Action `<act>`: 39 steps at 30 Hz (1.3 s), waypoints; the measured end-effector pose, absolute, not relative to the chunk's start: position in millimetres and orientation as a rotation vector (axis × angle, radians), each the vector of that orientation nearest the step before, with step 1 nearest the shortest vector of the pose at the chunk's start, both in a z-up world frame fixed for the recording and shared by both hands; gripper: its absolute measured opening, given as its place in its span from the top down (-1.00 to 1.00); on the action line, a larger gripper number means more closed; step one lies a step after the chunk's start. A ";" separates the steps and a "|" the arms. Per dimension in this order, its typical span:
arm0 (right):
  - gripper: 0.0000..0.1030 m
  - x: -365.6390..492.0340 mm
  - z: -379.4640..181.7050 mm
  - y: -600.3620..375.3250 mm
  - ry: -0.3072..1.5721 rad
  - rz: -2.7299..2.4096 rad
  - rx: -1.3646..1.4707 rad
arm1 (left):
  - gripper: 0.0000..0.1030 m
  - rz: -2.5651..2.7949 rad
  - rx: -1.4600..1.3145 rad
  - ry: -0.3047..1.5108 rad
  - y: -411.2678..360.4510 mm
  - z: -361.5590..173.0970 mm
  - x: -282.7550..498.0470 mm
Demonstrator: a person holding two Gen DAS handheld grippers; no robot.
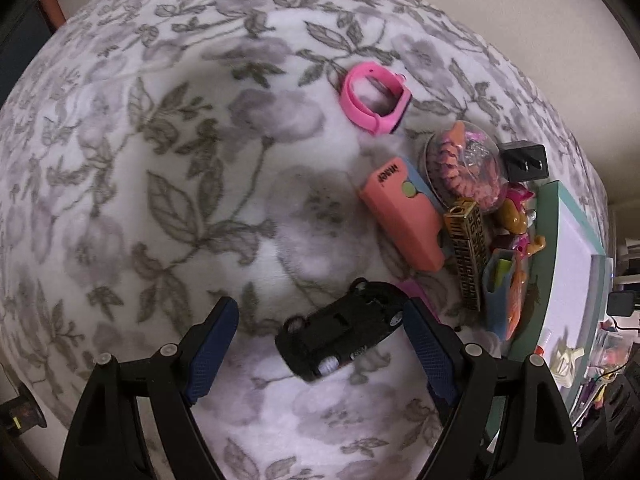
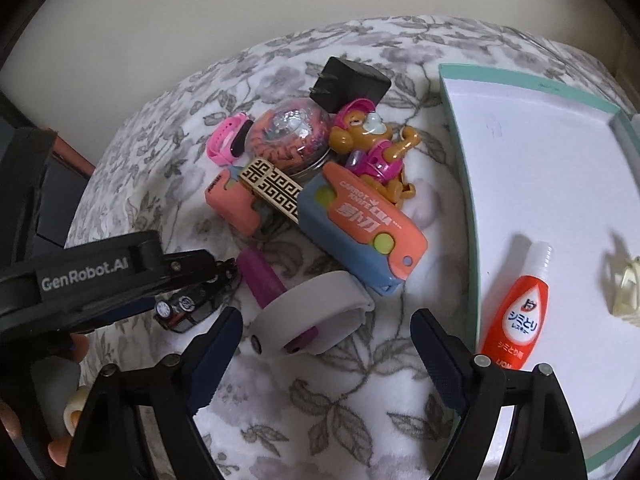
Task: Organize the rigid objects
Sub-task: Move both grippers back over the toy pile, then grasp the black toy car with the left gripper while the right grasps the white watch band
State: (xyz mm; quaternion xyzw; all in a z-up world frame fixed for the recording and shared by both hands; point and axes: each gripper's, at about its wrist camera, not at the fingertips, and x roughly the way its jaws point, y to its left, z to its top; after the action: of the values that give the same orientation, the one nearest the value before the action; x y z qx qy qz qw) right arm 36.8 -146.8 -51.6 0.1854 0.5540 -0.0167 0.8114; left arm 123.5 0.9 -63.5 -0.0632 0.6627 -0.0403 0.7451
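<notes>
In the left wrist view, a black toy car lies on the floral blanket between the wide-apart fingers of my left gripper. Its nose is close to the right finger and the left finger is well clear. In the right wrist view, a white band with a purple piece lies between the spread fingers of my right gripper, and neither pad presses on it. The left gripper's body shows at the left there, over the car.
A pile holds a pink watch, a coral case, a gold patterned bar, a clear capsule, a black charger, a bear figure and a blue-orange toy knife. A teal-rimmed tray at right holds a red tube.
</notes>
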 end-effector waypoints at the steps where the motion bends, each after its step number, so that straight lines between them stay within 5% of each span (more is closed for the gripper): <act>1: -0.71 38.1 -53.2 -145.3 1.188 -0.031 0.393 | -0.65 -0.099 -0.141 1.461 -1.1 -66.9 124.7; 17: -0.33 40.6 -55.3 -143.4 1.186 -0.009 0.376 | -0.63 -0.089 -0.111 1.538 -15.1 -101.4 111.8; 27: -0.25 36.0 -53.4 -147.5 1.186 0.014 0.411 | 0.26 -0.098 -0.157 1.541 -15.3 -95.9 99.9; 39: -0.19 30.2 -43.8 -154.2 1.166 0.012 0.441 | 0.29 -0.083 -0.190 1.531 -9.8 -75.8 98.3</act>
State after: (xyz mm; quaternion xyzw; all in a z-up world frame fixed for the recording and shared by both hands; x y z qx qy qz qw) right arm 30.2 -154.2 -43.8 0.2063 0.5461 0.0058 0.8119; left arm 98.3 -9.8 -75.8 -0.0860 0.6915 -0.0373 0.7162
